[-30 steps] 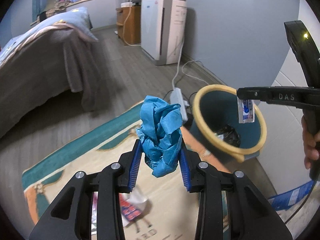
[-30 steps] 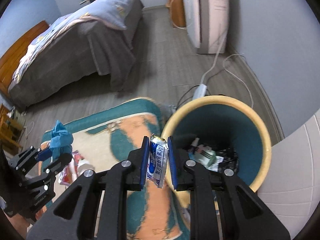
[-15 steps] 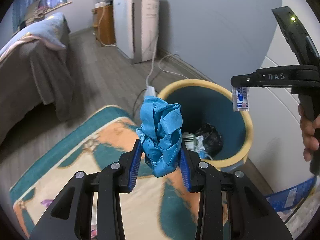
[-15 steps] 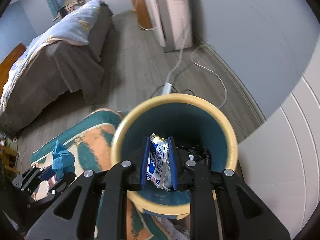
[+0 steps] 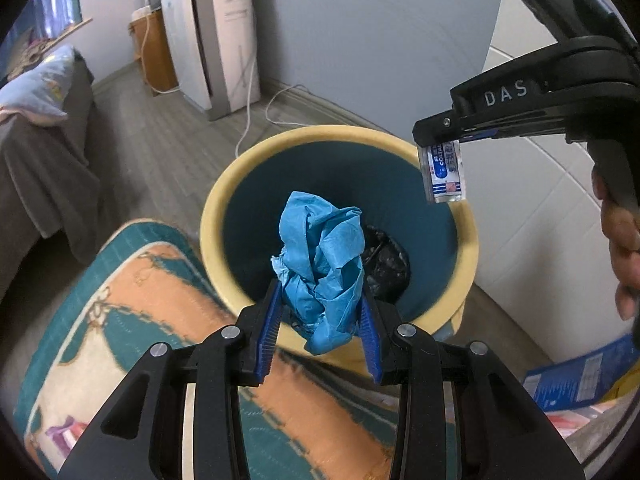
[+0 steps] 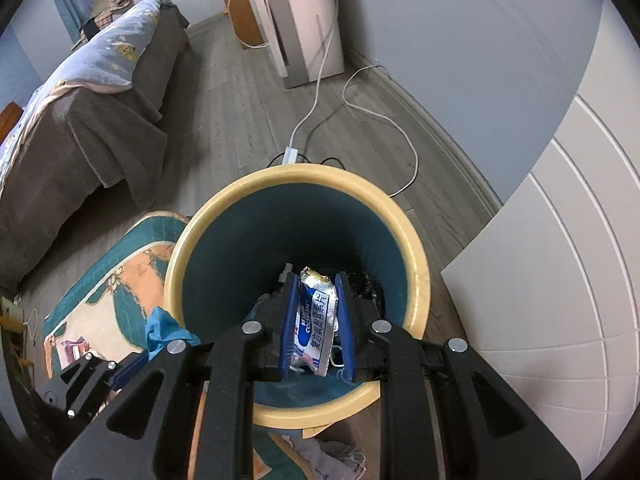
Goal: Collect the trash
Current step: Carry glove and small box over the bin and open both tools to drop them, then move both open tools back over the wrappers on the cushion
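My left gripper (image 5: 320, 316) is shut on a crumpled blue paper wad (image 5: 322, 264) and holds it over the near rim of the teal bin with a yellow rim (image 5: 248, 160). My right gripper (image 6: 318, 320) is shut on a silver and blue sachet (image 6: 316, 316) and holds it above the bin's opening (image 6: 296, 176). In the left wrist view the right gripper (image 5: 440, 146) hangs the sachet (image 5: 444, 170) over the bin's far right rim. Dark trash (image 5: 386, 264) lies at the bin's bottom. The blue wad also shows in the right wrist view (image 6: 164, 330).
A patterned teal and orange rug (image 5: 132, 320) lies left of the bin. A white cabinet door (image 6: 540, 260) stands right of it. A power strip and cables (image 6: 292, 152) lie behind it. A bed (image 6: 80, 100) and a white appliance (image 5: 212, 36) stand farther back. A blue packet (image 5: 580, 376) lies at right.
Both grippers have moved toward the bin. The blue wad went from over the rug to over the bin's near rim. The sachet stayed gripped and now sits lower over the opening.
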